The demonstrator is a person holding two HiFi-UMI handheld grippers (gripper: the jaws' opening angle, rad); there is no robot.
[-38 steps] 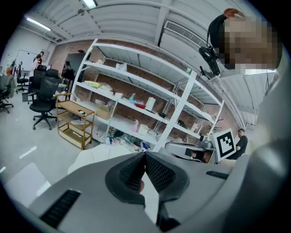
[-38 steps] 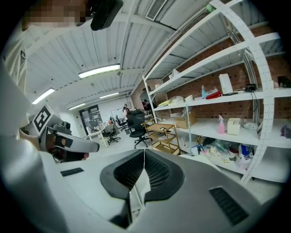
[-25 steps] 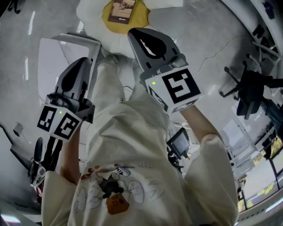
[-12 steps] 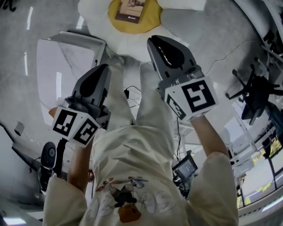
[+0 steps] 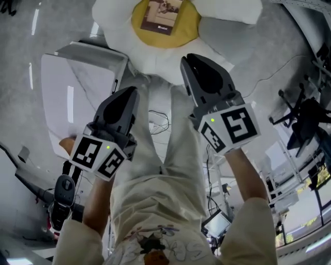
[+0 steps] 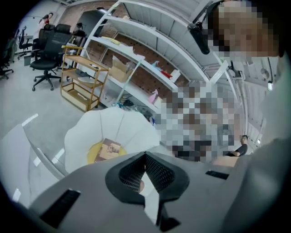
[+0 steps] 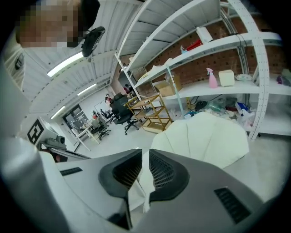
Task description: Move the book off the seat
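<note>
Lying: book (image 5: pixel 162 15) on flower seat (image 5: pixel 227 13) | left claw (image 5: pixel 132 93) closed, empty | right claw (image 5: pixel 188 58) closed, empty

Plush cloth seat (image 5: pixel 155 57); matt paper cover on book (image 5: pixel 163 15); smooth glossy floor (image 5: pixel 67 20).

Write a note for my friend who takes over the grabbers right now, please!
Left gripper: shut, empty, held short of the seat.
Right gripper: shut, empty, its tip at the seat's near edge in the head view.
Book: lies flat on the yellow middle of the flower-shaped seat; nothing touches it.
Done: nothing on the book yet.
Left: open the jaws, reach to the book, grip it, lift it off the seat and set it down elsewhere.
</note>
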